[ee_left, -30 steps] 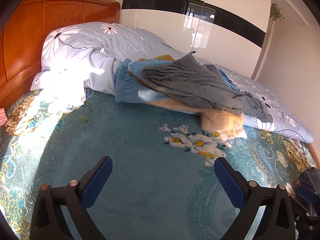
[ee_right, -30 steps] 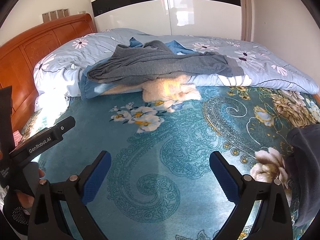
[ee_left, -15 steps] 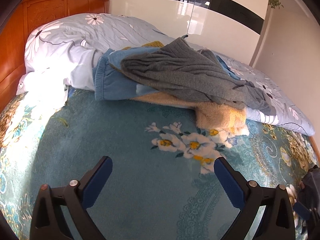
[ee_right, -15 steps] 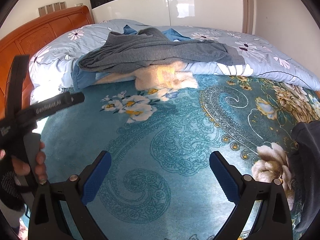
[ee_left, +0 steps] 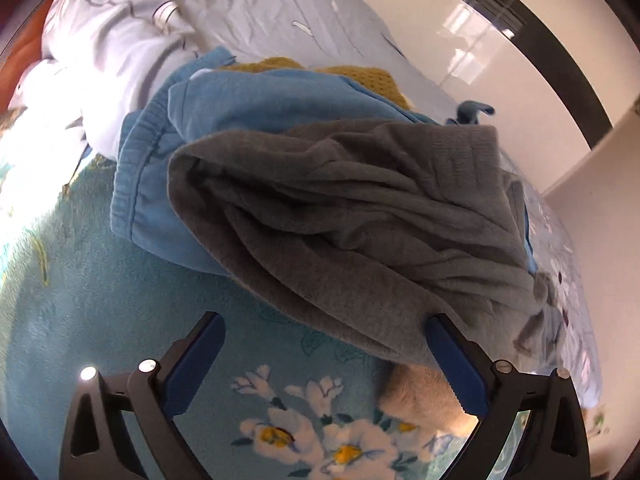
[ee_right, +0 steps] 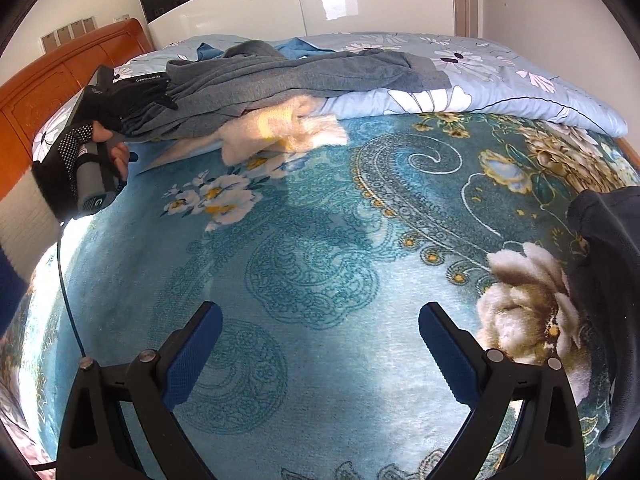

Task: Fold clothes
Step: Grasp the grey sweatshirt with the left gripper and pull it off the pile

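A pile of clothes lies at the far side of the bed. On top is a grey garment (ee_left: 360, 216) (ee_right: 288, 76), over a blue garment (ee_left: 192, 132), a mustard knit (ee_left: 352, 74) and a cream fluffy piece (ee_right: 280, 128) (ee_left: 424, 396). My left gripper (ee_left: 324, 344) is open, its fingertips right at the grey garment's near edge, with the hem between the blue pads. In the right wrist view the left tool (ee_right: 120, 92) is held by a gloved hand (ee_right: 76, 152) against the pile. My right gripper (ee_right: 320, 332) is open over the teal blanket, holding nothing.
A teal floral blanket (ee_right: 320, 240) covers the bed. A pale blue flowered duvet (ee_right: 500, 80) is bunched along the far side. A wooden headboard (ee_right: 60, 72) stands at left, a glossy white wardrobe (ee_right: 280, 0) behind. A dark garment (ee_right: 608, 280) lies at the right edge.
My left gripper has moved forward to the clothes pile, now reaching the grey garment's edge. The right gripper has stayed over the blanket, open.
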Demonstrator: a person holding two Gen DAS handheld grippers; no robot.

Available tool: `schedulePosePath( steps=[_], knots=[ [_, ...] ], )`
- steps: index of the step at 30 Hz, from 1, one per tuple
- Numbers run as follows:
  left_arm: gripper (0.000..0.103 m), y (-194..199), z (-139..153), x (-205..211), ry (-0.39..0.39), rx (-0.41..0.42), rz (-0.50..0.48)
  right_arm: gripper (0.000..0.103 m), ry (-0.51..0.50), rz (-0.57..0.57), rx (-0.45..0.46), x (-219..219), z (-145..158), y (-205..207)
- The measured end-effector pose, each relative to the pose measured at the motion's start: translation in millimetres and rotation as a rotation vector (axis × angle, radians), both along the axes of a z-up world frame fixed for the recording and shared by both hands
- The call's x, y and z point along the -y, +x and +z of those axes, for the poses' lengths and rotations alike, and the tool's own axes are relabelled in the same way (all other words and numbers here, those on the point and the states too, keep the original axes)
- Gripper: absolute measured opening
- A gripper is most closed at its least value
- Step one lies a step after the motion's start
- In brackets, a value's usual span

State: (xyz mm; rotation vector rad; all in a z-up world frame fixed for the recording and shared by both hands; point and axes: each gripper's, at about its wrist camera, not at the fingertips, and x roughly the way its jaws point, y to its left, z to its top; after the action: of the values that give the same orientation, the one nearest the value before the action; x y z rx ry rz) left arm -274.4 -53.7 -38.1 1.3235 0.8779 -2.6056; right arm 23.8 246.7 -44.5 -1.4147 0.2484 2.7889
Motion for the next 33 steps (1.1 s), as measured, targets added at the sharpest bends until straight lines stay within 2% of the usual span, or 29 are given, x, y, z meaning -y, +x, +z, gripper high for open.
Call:
schedulePosePath(
  steps=[1, 4, 6, 7, 8, 9, 12, 14, 19, 25, 28, 33],
  knots=[
    [0.101, -1, 0, 1, 0.016, -0.009, 0.010, 0.099, 0.011, -0.006, 0.005, -4, -1, 1],
    [0.085, -7, 3, 0, 0.061, -0.009, 0.020, 0.099, 0.016, -0.032, 0.022, -15, -7, 4],
    [0.052, -11, 5, -2, 0.089, 0.002, 0.019, 0.099, 0.012, -0.049, 0.027, -20, -10, 5],
    [0.041, -12, 8, -4, 0.067, 0.008, 0.017, 0.099, 0.010, -0.055, 0.028, -22, -11, 6],
    [0.020, -13, 12, -7, 0.039, 0.014, 0.015, 0.099, 0.006, -0.057, 0.029, -23, -11, 7],
    [0.013, -11, 14, -9, 0.030, 0.008, 0.016, 0.099, 0.006, -0.058, 0.030, -23, -11, 8],
    [0.009, 4, 24, -11, 0.023, -0.043, -0.001, 0.099, 0.003, -0.051, 0.027, -19, -9, 12],
    [0.008, 20, 35, -14, 0.028, -0.092, -0.045, 0.099, 0.005, -0.045, 0.023, -17, -7, 15],
    [0.007, 79, 63, -13, 0.100, -0.215, -0.173, 0.099, 0.022, -0.049, 0.017, -13, -1, 26],
    [0.007, 149, 100, -16, 0.079, -0.355, -0.309, 0.099, 0.047, -0.039, 0.012, -1, 7, 43],
    [0.007, 180, 105, -13, 0.111, -0.357, -0.382, 0.099, 0.051, -0.037, 0.007, 4, 10, 51],
    [0.007, 244, 106, -8, 0.058, -0.358, -0.488, 0.099, 0.057, -0.051, 0.002, 7, 15, 65]
  ],
)
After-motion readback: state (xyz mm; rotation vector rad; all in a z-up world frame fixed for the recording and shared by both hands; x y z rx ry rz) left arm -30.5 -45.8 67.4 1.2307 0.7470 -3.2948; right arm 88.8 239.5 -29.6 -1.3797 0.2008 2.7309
